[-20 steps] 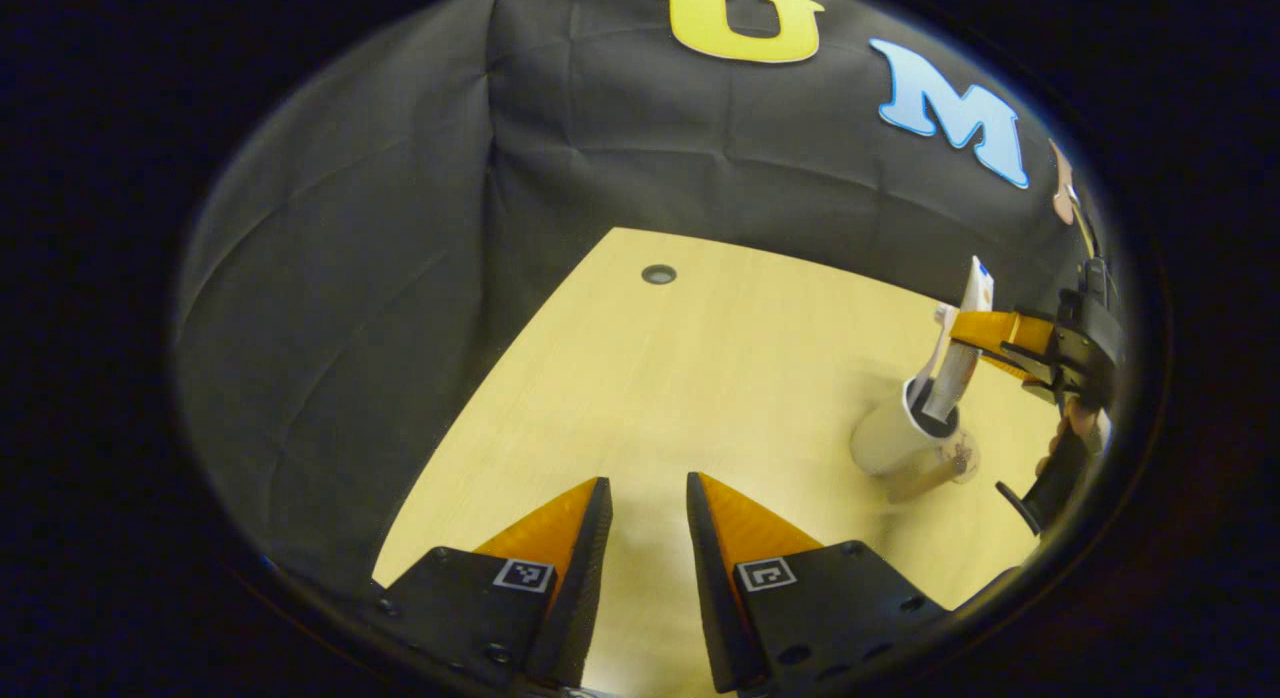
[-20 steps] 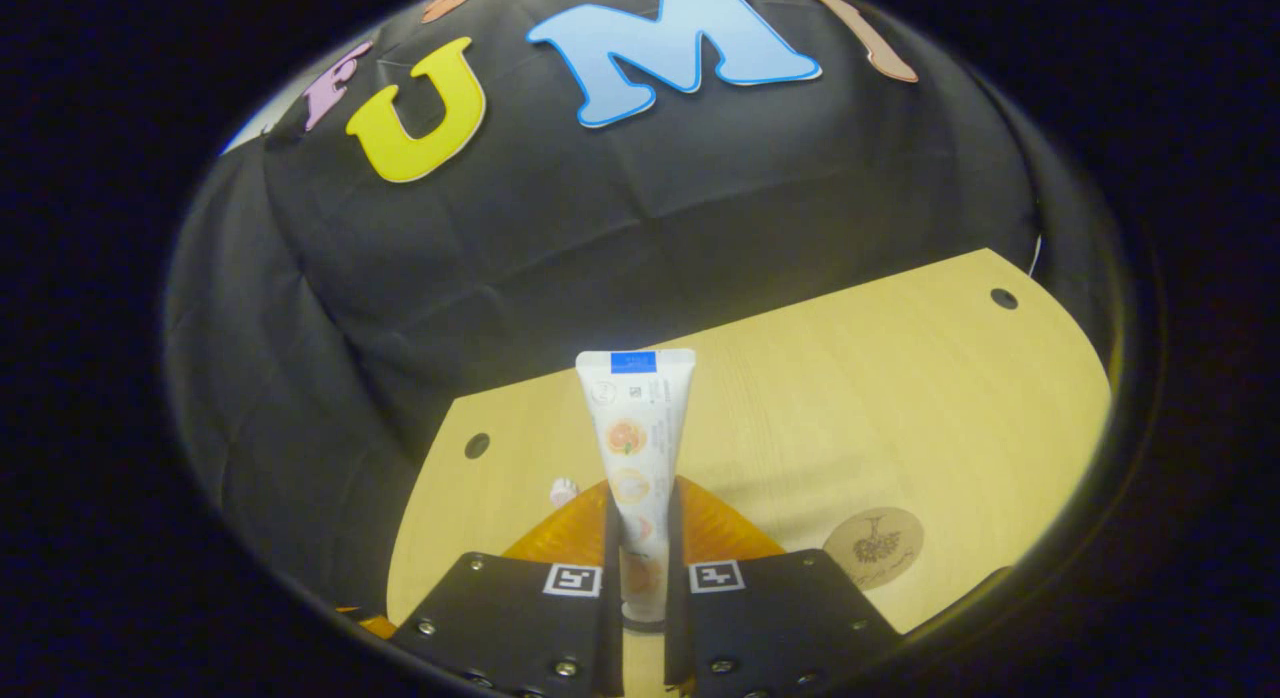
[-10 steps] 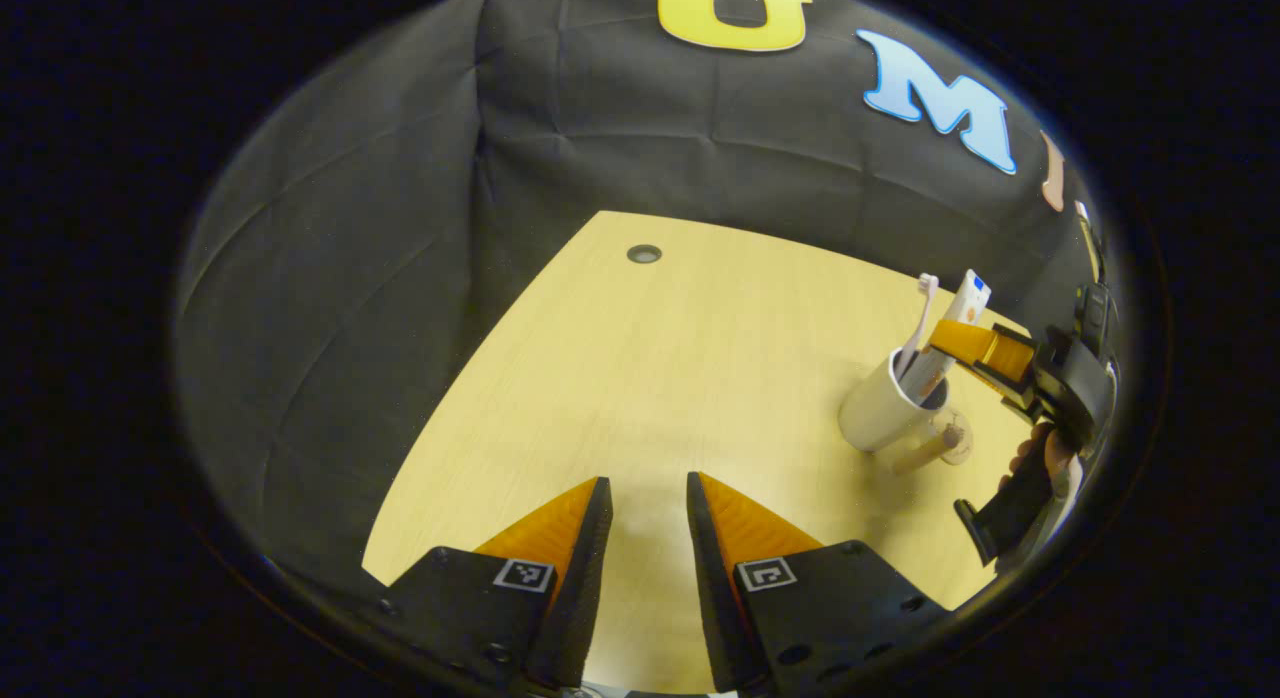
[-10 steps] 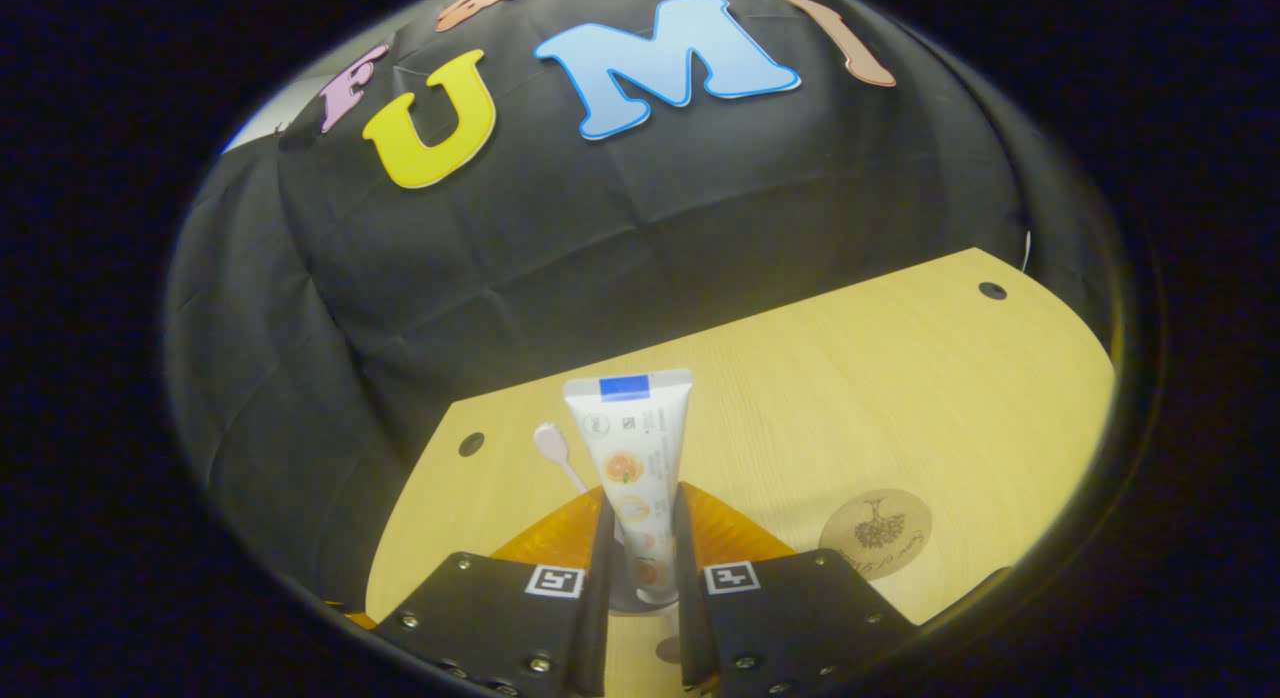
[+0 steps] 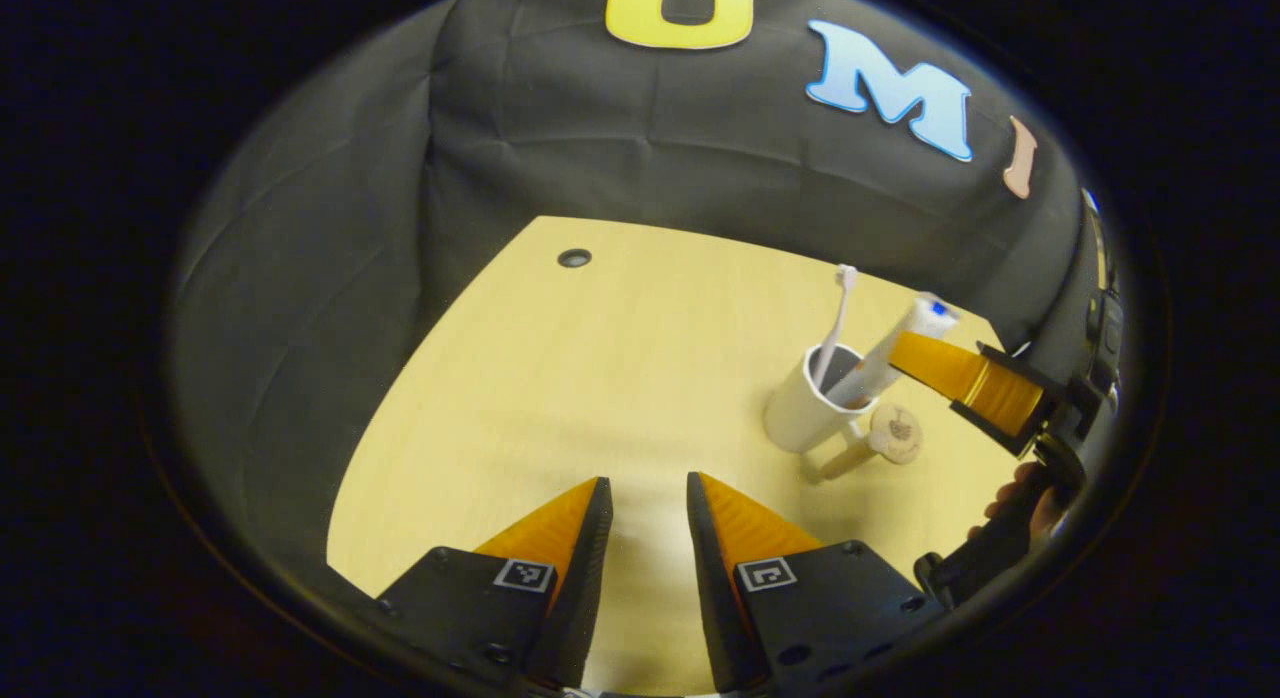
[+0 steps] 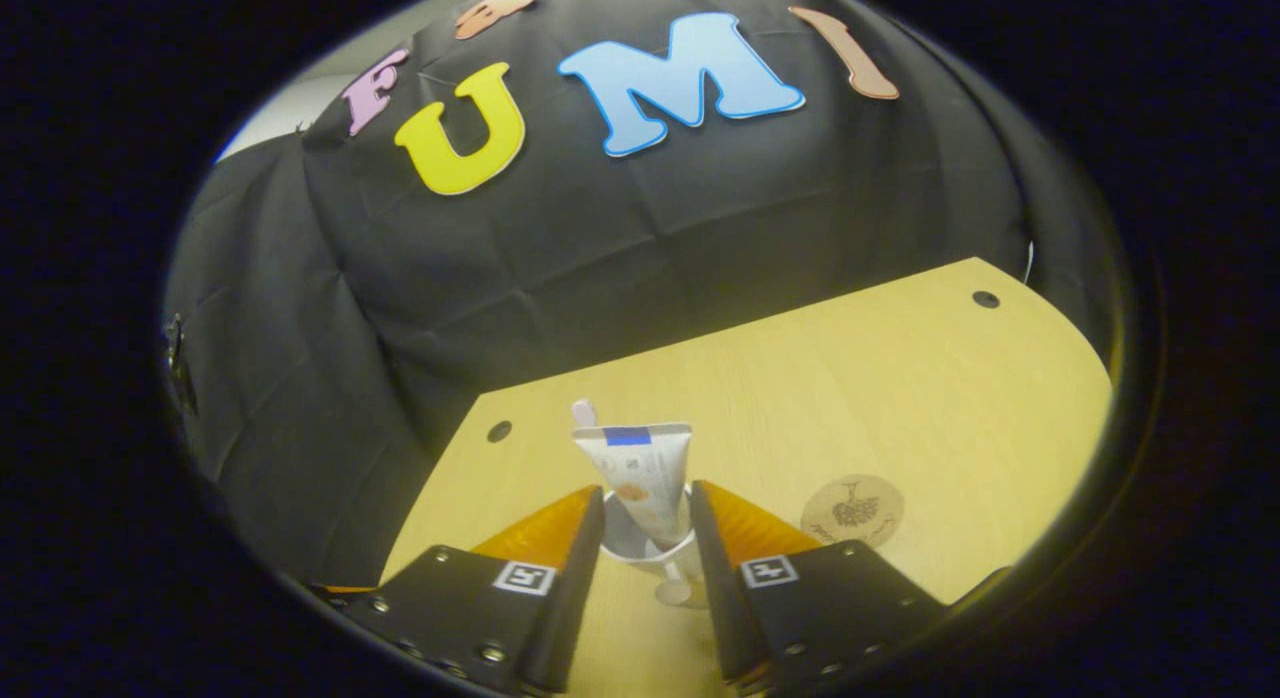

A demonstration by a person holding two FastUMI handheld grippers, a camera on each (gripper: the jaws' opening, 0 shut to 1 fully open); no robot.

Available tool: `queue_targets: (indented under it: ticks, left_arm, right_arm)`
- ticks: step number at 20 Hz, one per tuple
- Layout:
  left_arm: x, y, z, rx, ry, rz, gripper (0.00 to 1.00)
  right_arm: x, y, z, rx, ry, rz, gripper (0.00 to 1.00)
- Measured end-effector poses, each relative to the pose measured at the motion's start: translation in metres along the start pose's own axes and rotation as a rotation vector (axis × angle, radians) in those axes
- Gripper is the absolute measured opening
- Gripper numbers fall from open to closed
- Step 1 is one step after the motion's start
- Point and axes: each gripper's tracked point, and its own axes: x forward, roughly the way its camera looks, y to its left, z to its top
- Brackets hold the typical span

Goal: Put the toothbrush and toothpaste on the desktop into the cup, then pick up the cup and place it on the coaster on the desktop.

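My right gripper (image 6: 645,523) has its fingers parted with the toothpaste (image 6: 642,483) standing between them. I see a gap on each side of the tube, so I read no grip on it. The tube's lower end sits inside the cup (image 6: 640,553), whose base is cut off behind my fingers. The toothbrush (image 6: 583,414) shows just its head behind the tube. The coaster (image 6: 852,509) lies on the desk (image 6: 900,398) to the right, apart from the cup.

My left gripper (image 5: 645,508) hovers over bare desk (image 5: 600,378) with a narrow gap between its fingers and nothing in it. From here the cup (image 5: 805,418) stands far right, with the toothbrush (image 5: 838,313) upright and the toothpaste (image 5: 890,353) leaning right. The right gripper (image 5: 935,363) reaches in level from the right, and the hand (image 5: 1020,498) holding it is mostly cut off at the edge. The coaster (image 5: 895,433) looks just beside the cup, though I cannot tell whether they touch.
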Motion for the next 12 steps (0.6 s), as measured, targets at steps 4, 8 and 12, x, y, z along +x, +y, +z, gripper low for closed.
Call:
queue_targets:
  ticks: [4, 8, 12]
  left_arm:
    - [0.002, -0.027, -0.006, 0.019, 0.011, -0.033, 0.56]
    - [0.01, -0.055, -0.006, 0.021, 0.025, -0.071, 0.52]
    - [0.023, -0.089, -0.008, 0.019, 0.057, -0.121, 0.48]
  right_arm:
    - [-0.019, -0.001, 0.014, -0.005, -0.036, 0.01, 0.65]
    - [-0.046, -0.024, 0.028, -0.01, -0.071, -0.013, 0.65]
    - [-0.069, -0.067, 0.037, 0.004, -0.094, -0.077, 0.65]
